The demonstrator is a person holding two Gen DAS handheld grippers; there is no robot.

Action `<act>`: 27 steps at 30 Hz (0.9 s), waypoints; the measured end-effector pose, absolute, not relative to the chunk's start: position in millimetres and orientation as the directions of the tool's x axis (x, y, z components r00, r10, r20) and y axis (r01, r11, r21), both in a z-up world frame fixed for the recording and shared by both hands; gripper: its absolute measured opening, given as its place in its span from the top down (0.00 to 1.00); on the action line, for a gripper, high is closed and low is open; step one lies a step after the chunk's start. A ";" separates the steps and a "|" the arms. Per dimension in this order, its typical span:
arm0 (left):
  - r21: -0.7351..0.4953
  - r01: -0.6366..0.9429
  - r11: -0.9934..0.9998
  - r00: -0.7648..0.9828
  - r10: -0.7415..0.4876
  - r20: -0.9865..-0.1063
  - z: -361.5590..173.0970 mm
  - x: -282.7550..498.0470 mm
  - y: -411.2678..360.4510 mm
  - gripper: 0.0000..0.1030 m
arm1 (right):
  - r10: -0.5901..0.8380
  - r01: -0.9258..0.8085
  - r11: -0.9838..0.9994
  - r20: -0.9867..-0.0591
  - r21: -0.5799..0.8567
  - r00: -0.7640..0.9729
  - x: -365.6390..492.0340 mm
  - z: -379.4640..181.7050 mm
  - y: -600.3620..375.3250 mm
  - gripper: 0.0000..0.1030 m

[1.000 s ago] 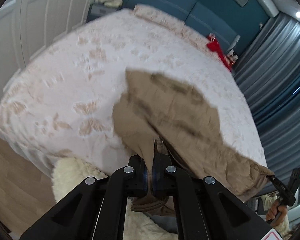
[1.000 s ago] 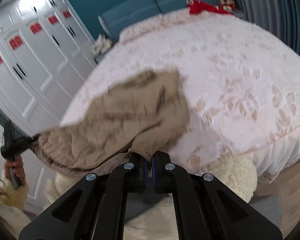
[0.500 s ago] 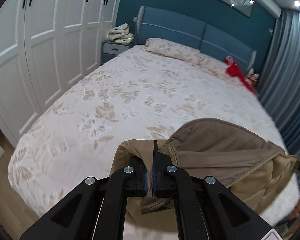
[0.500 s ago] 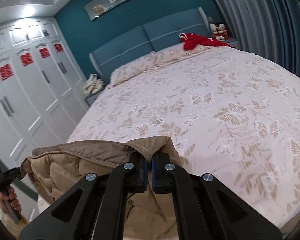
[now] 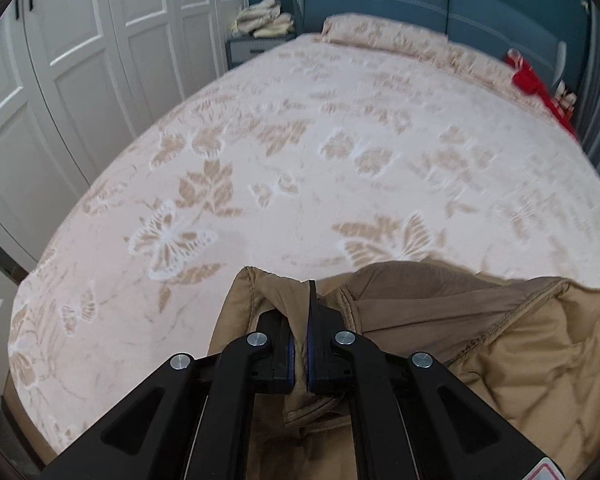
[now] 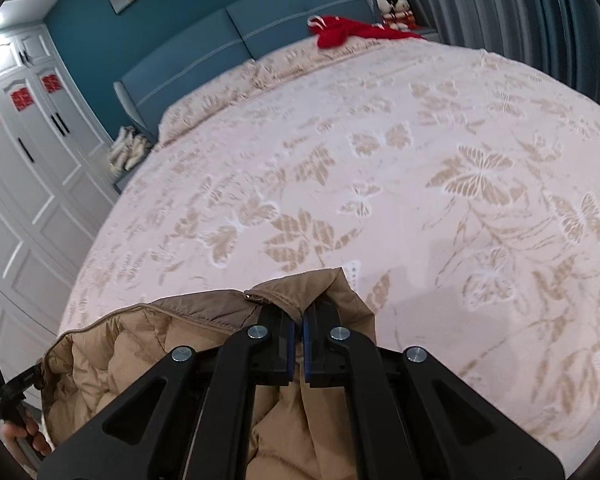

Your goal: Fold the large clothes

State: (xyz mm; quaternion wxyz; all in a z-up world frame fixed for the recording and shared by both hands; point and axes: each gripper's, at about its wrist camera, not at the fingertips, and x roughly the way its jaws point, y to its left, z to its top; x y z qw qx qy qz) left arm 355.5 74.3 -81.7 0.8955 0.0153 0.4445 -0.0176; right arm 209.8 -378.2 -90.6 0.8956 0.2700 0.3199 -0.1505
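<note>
- Above the near end of the bed (image 5: pixel 300 152), with its pale bedspread patterned with tan butterflies and leaves, hangs a tan quilted padded jacket (image 5: pixel 500 344), stretched between both grippers.
- Left gripper (image 5: pixel 300 344): jaws pressed together, pinching a fold of the jacket's edge.
- Right gripper (image 6: pixel 298 344): jaws likewise clamped on a bunch of the jacket's fabric.
- Far off, a red garment (image 6: pixel 352 32) lies by the blue padded headboard (image 6: pixel 260 40).
- White panelled wardrobe doors (image 5: pixel 80 60) stand beside the bed.
- Folded cream cloths (image 5: pixel 264 20) sit on the nightstand.
</note>
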 end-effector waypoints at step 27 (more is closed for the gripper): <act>-0.049 0.049 0.998 0.551 -0.068 -0.832 -134.6 370.9 84.0 0.86 | -0.076 0.472 0.826 -0.768 0.308 0.636 239.6 -167.0 -377.1 0.89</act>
